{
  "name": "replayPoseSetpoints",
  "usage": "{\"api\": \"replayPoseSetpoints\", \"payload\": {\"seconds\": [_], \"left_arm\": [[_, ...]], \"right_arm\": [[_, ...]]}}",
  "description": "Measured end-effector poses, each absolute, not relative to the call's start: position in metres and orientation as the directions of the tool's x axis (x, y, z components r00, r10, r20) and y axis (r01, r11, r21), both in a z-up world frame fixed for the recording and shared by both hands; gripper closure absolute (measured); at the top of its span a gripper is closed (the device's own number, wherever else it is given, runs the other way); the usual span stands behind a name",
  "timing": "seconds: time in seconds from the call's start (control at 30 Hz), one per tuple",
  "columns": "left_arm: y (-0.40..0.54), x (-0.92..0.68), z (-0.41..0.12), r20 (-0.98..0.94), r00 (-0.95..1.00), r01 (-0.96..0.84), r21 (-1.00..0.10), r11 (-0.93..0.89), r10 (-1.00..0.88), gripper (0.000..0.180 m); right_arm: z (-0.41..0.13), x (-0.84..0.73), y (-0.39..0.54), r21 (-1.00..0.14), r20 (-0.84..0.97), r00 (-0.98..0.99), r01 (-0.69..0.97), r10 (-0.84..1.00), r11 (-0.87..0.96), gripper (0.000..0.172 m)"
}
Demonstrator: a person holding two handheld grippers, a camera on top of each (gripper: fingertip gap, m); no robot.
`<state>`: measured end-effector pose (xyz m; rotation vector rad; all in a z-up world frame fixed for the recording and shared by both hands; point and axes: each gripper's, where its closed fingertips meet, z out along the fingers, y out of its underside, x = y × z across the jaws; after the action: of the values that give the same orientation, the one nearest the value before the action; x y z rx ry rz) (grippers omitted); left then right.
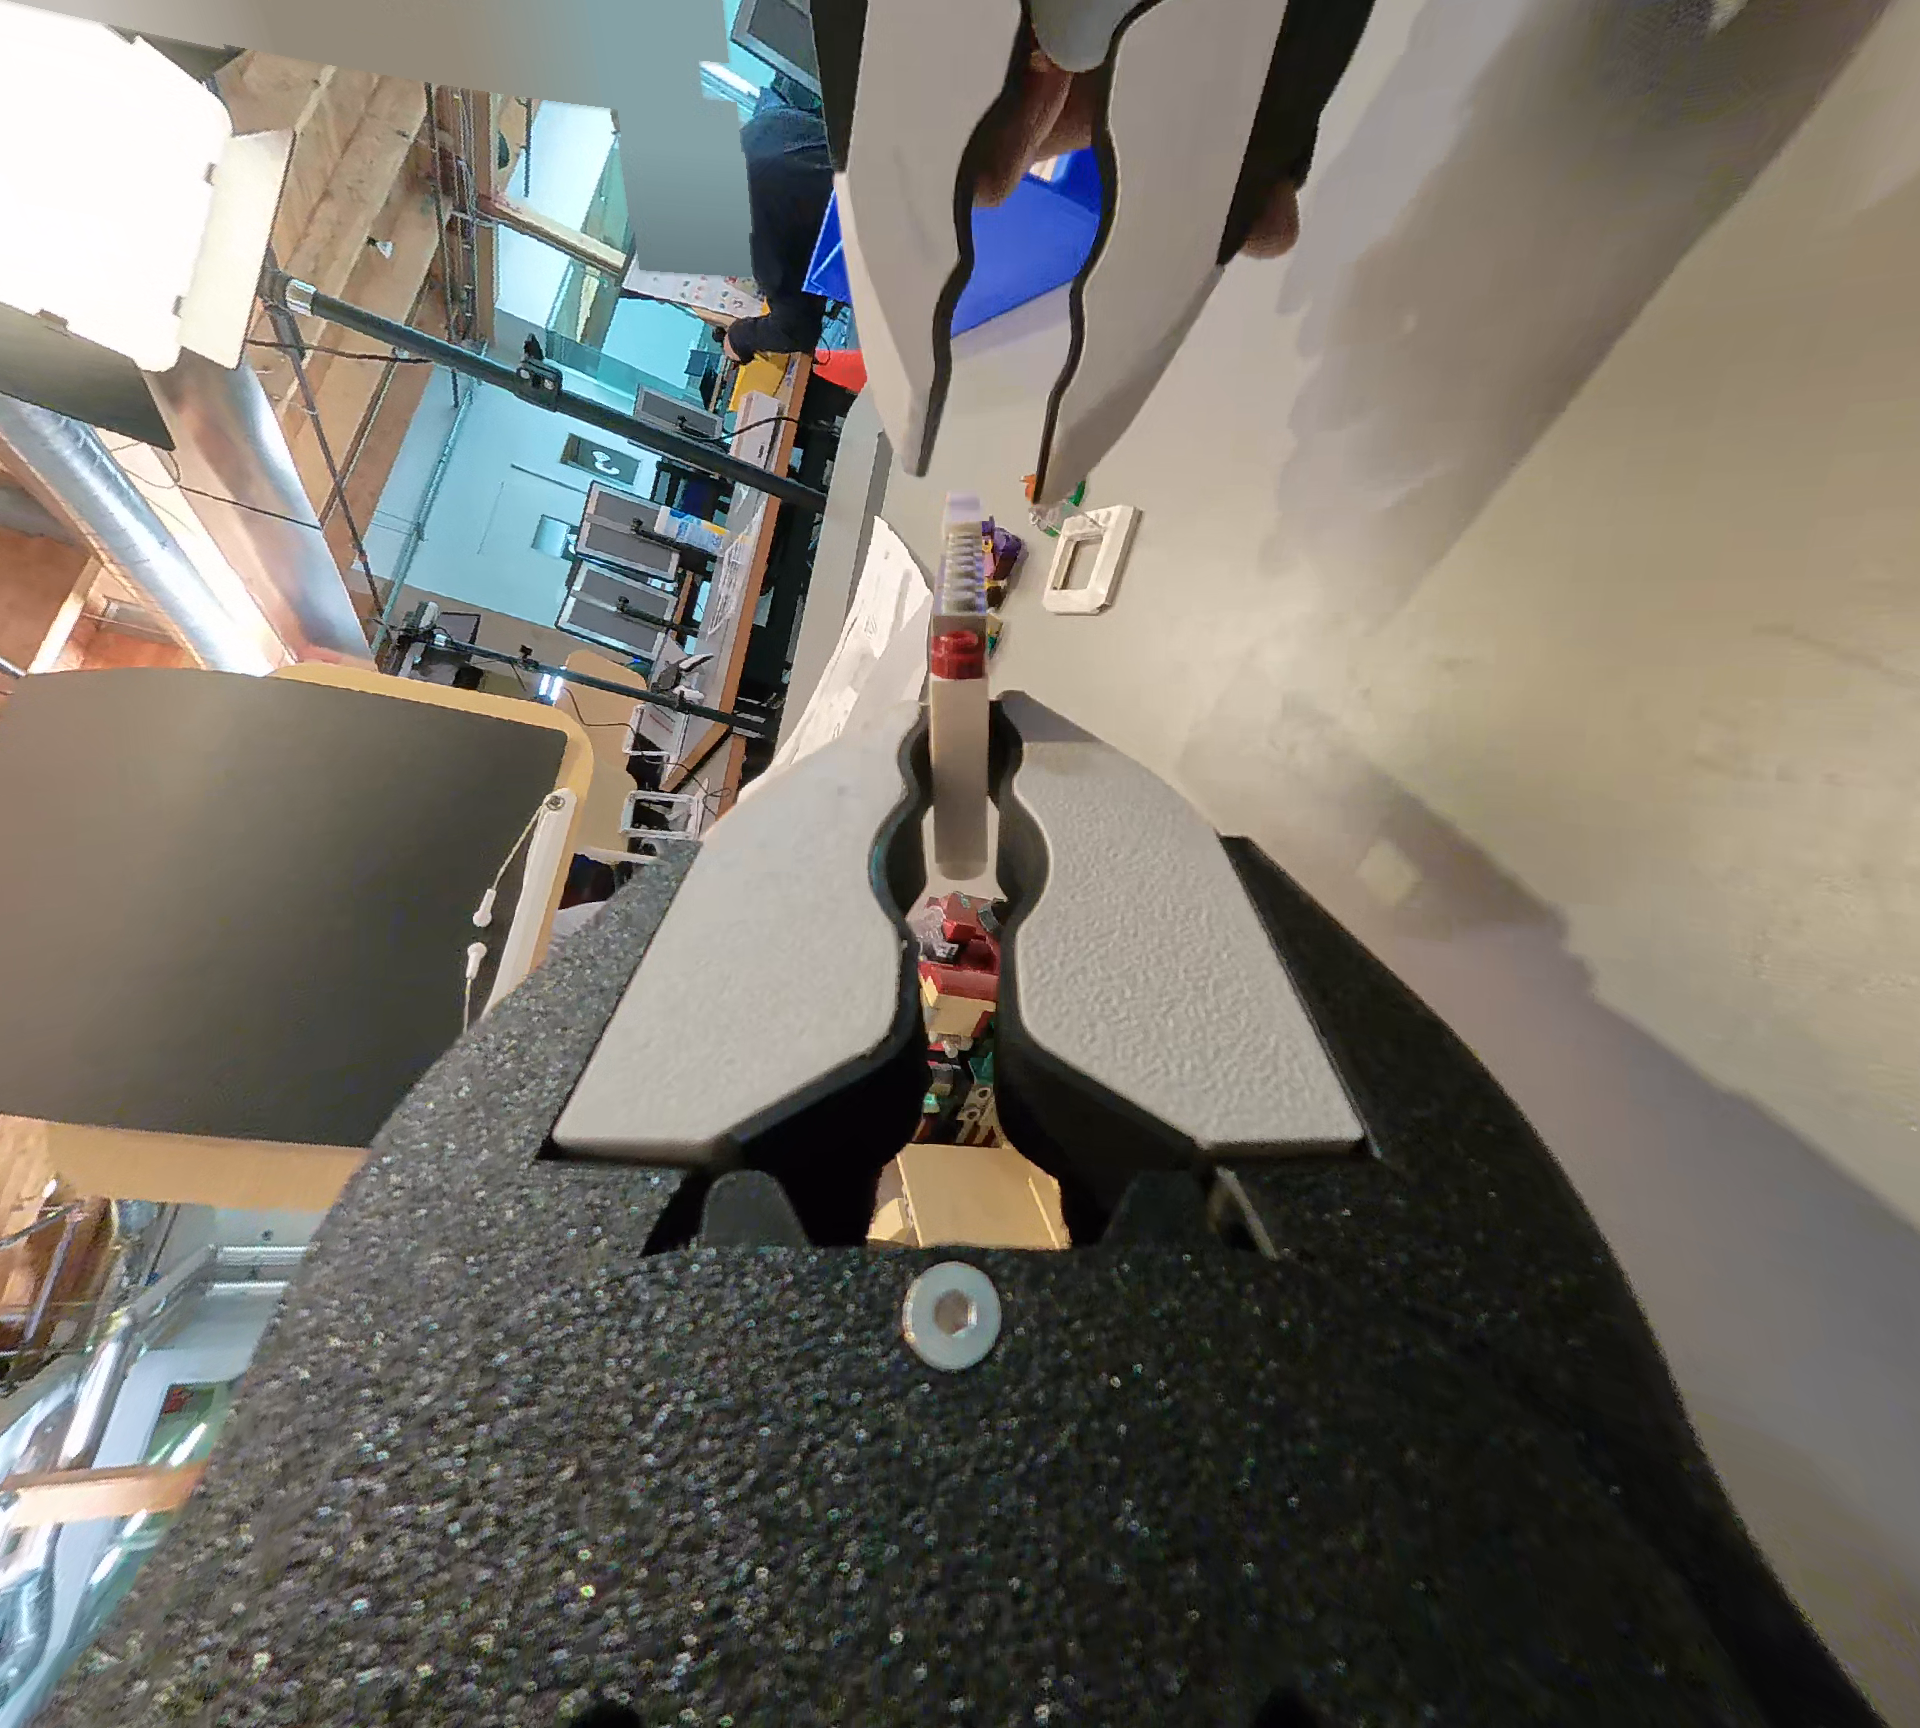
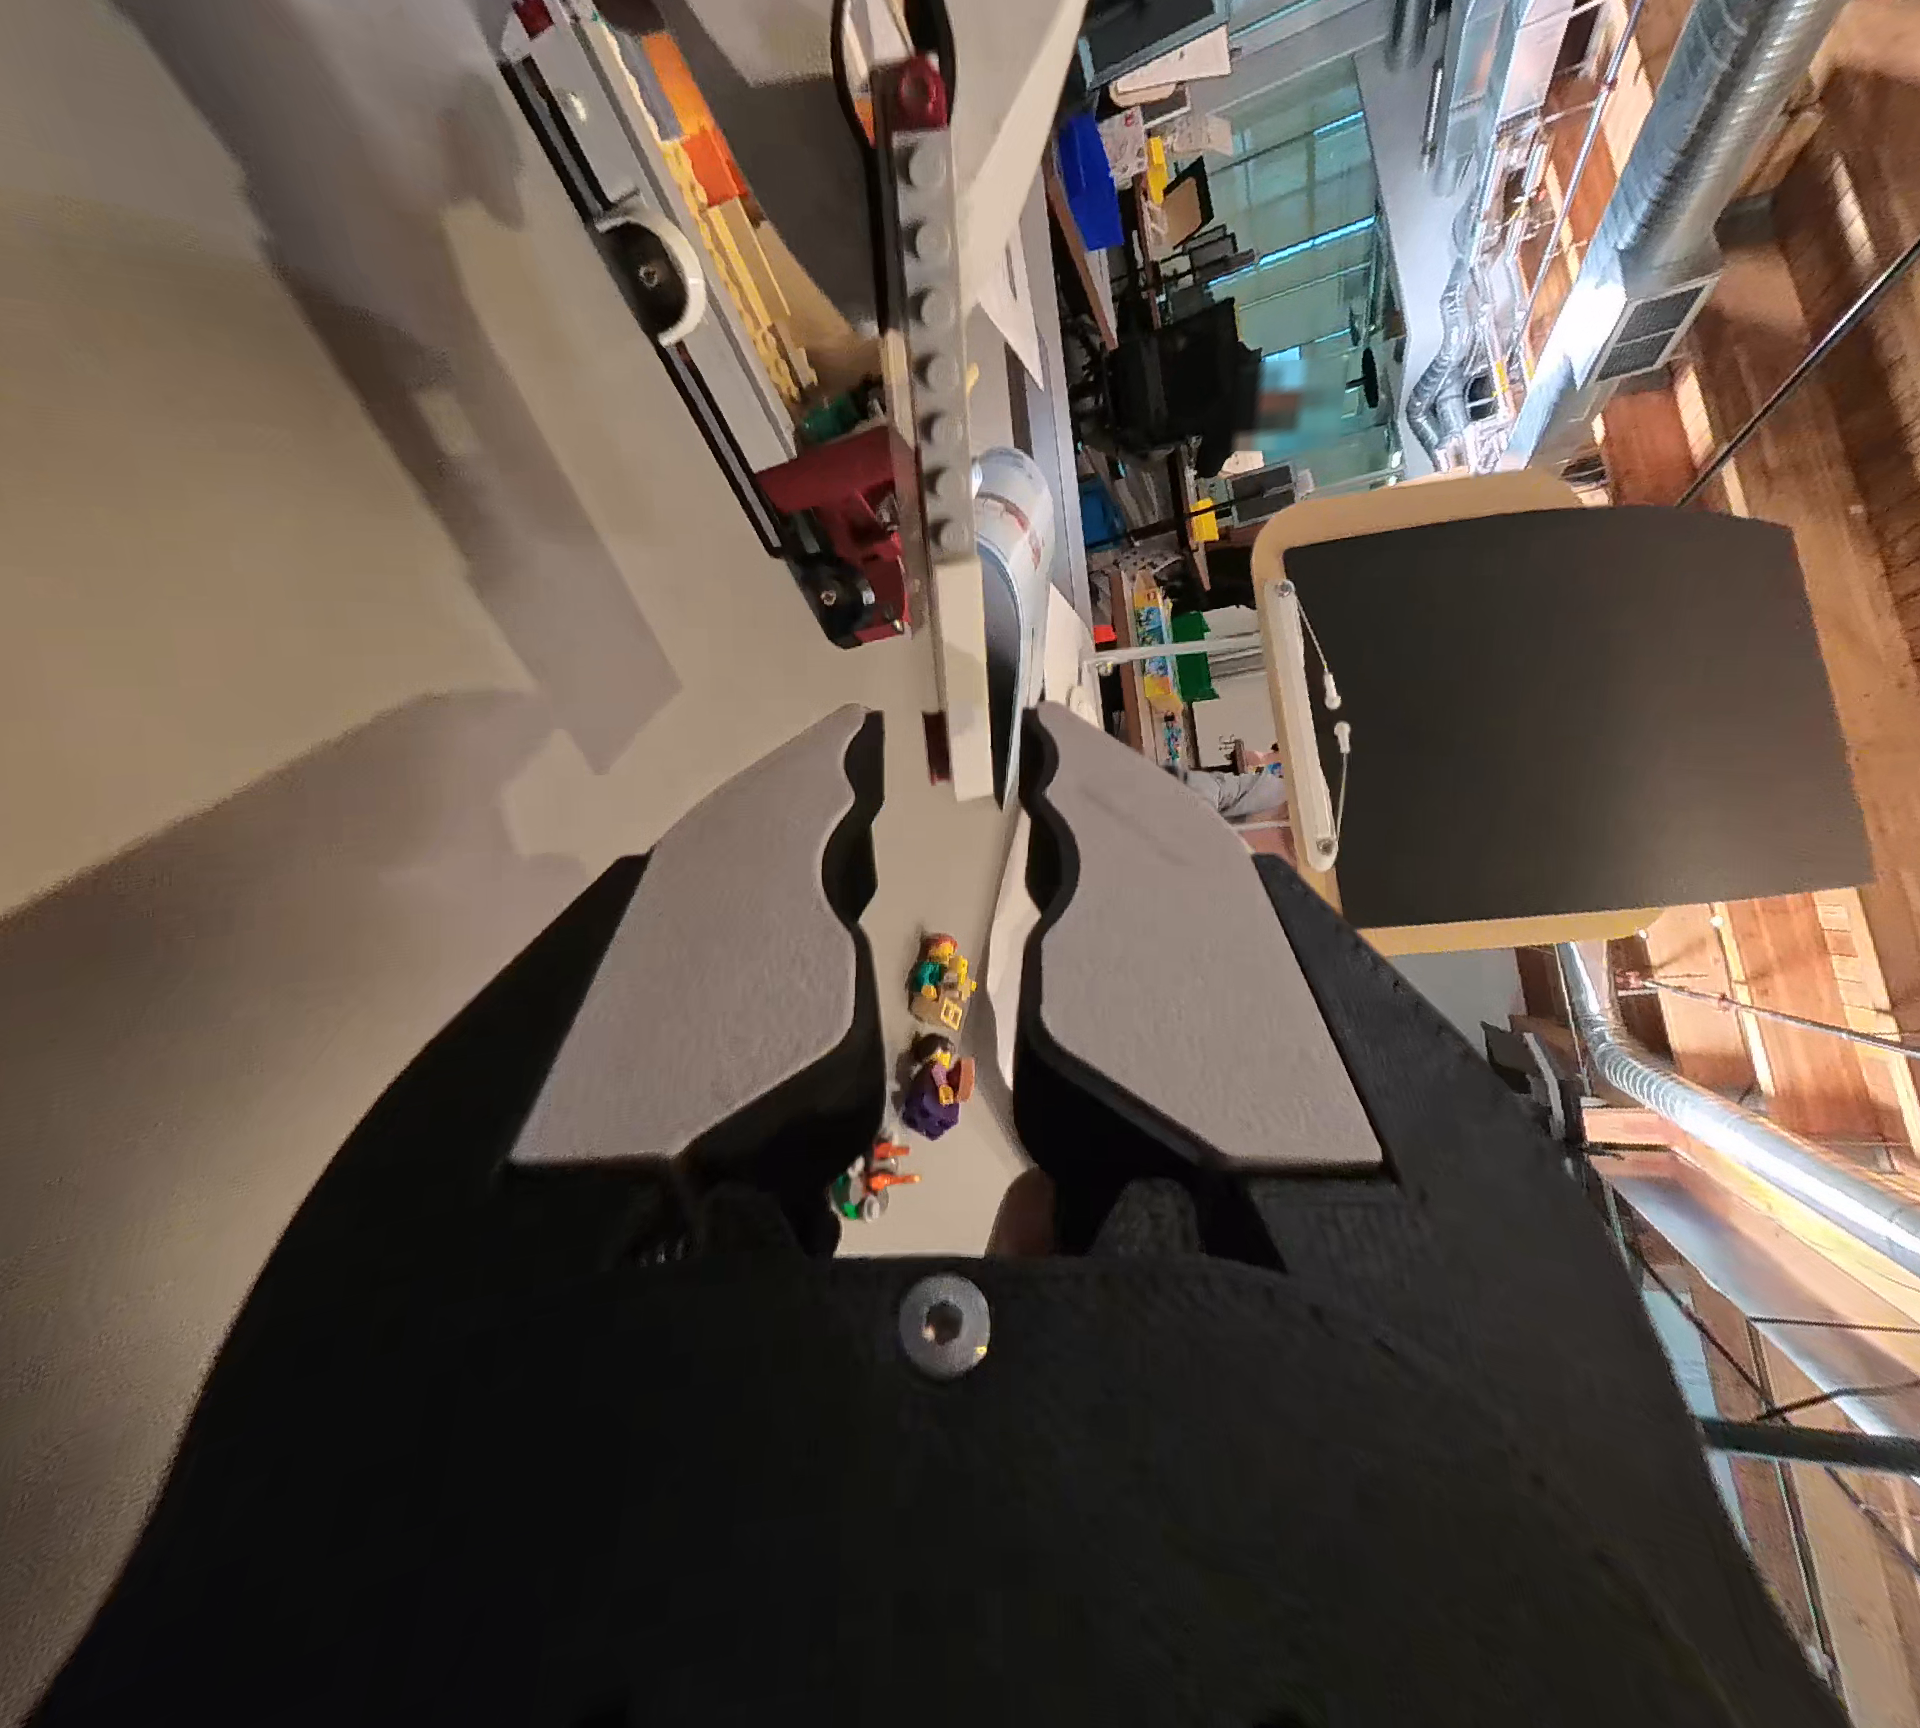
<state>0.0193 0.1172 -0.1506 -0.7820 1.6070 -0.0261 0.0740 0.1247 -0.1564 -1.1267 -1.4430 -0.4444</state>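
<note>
While the left hand-held gripper [image 1: 958, 743] clamps one end of a long grey brick strip [image 1: 958, 774], the right hand-held gripper [image 2: 951, 743] stands apart around the other end, pads not touching. Only the right view shows two minifigures [image 2: 938, 1034] and a brick vehicle [image 2: 727, 307] on the table [image 2: 312, 535]; the left shows one white frame [image 1: 1089, 558].

Showing on the desk [image 1: 1455, 535]: two grippers, left [image 1: 961, 722] and right [image 2: 951, 722]; one long grey brick strip [image 2: 935, 348]; one white frame [image 1: 1086, 561]; two minifigures [image 2: 940, 972]; one brick vehicle [image 2: 727, 307].
</note>
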Motion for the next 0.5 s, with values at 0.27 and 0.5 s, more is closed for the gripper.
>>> {"api": "replayPoseSetpoints", "payload": {"seconds": [0.27,0.5], "left_arm": [[0.113,0.021,-0.151,-0.889,0.000,-0.462,-0.406,0.789,-0.457,0.172],[0.117,0.020,-0.153,-0.884,-0.003,-0.482,-0.408,0.775,-0.467,0.172]], "right_arm": [[-0.155,0.060,0.125,-0.307,0.936,0.169,0.822,0.310,0.480,0.155],[-0.153,0.053,0.119,-0.278,0.952,0.155,0.803,0.266,0.528,0.162]]}}
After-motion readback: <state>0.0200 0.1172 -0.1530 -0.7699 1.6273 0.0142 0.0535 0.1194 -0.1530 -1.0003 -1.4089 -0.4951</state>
